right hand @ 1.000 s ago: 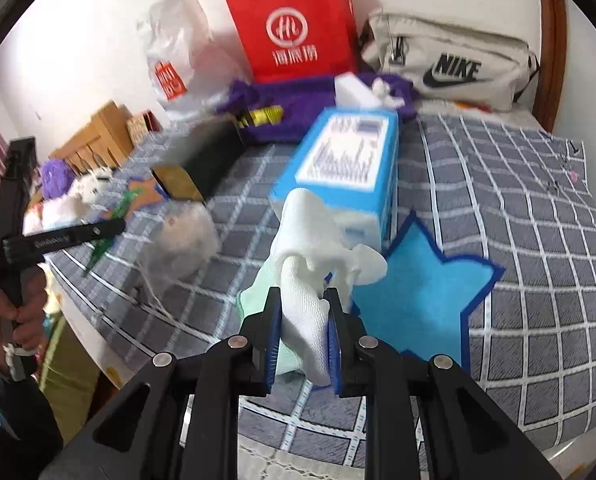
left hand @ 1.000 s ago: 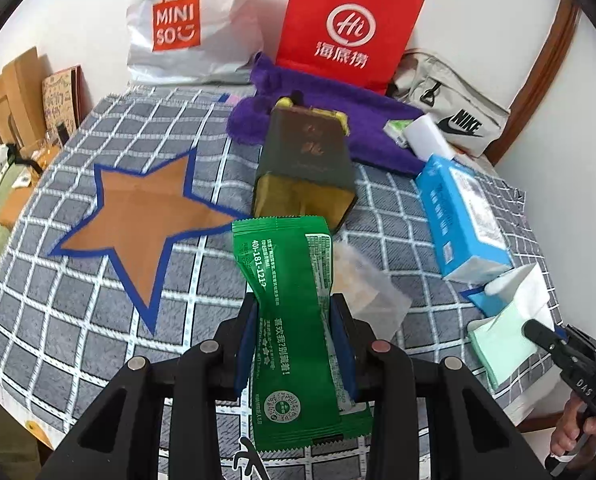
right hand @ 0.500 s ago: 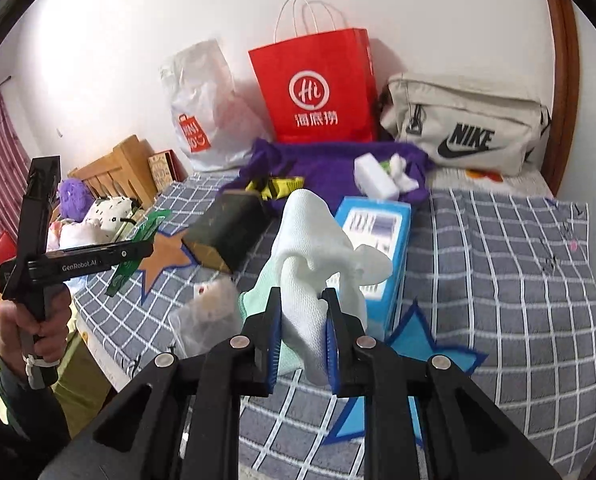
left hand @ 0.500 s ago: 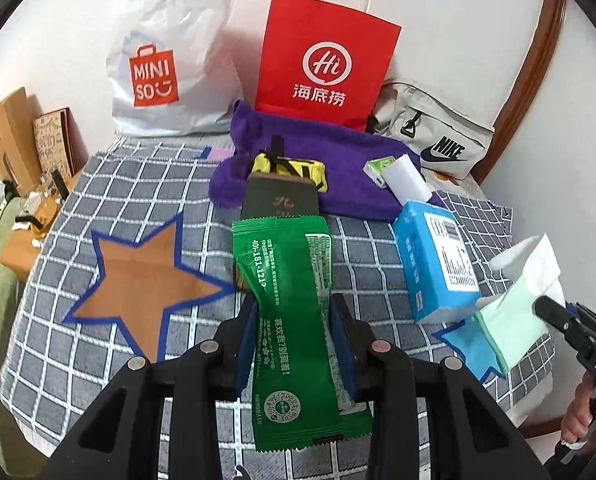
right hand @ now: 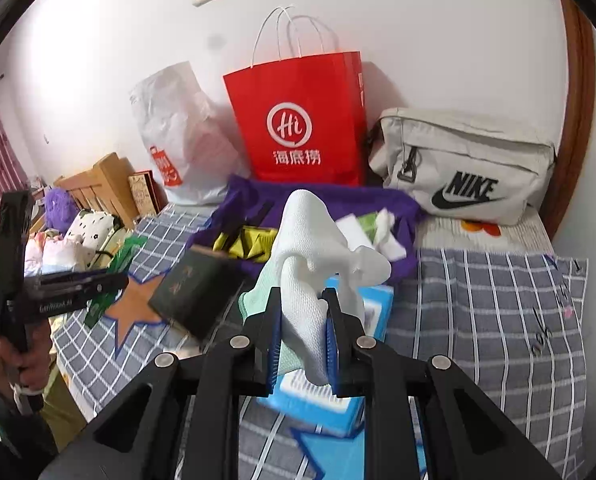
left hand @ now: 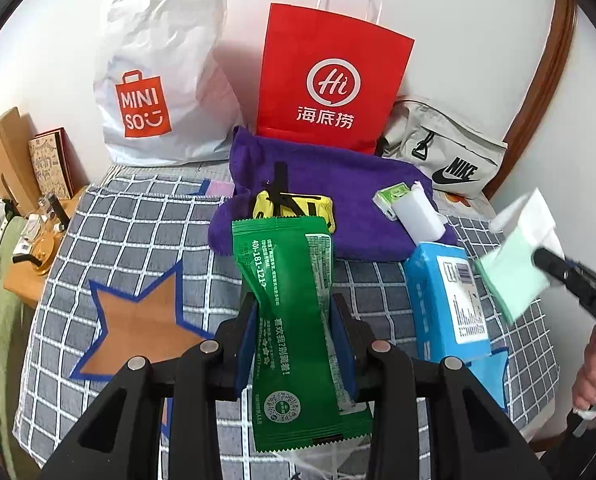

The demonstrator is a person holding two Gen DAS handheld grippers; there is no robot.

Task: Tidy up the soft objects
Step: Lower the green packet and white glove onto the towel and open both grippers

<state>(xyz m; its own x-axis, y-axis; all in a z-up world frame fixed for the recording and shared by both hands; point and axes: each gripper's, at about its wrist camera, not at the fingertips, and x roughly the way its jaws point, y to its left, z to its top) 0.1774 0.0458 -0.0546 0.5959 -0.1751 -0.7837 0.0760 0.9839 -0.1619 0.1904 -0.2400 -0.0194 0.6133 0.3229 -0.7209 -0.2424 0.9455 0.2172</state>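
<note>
My left gripper (left hand: pixel 295 312) is shut on a green plastic packet (left hand: pixel 293 320) and holds it up above the checked cloth. My right gripper (right hand: pixel 302 312) is shut on a white and mint-green cloth (right hand: pixel 314 256), lifted above the blue tissue box (right hand: pixel 338 380). That cloth (left hand: pixel 516 264) and the right gripper also show at the right of the left wrist view. A purple towel (left hand: pixel 338 184) lies at the back with a yellow packet (left hand: pixel 298 206) and a white tissue pack (left hand: pixel 414 210) on it.
A brown star patch (left hand: pixel 137 328) and a blue star patch (right hand: pixel 338 452) mark the checked cloth (left hand: pixel 129 220). A dark box (right hand: pixel 193 288), red paper bag (left hand: pixel 330 80), white Miniso bag (left hand: pixel 157 80) and Nike bag (right hand: pixel 466 168) stand around. The bed edge is at left.
Both grippers have risen and drawn back from the bed, each keeping its hold. The white cloth has lifted clear of the blue box.
</note>
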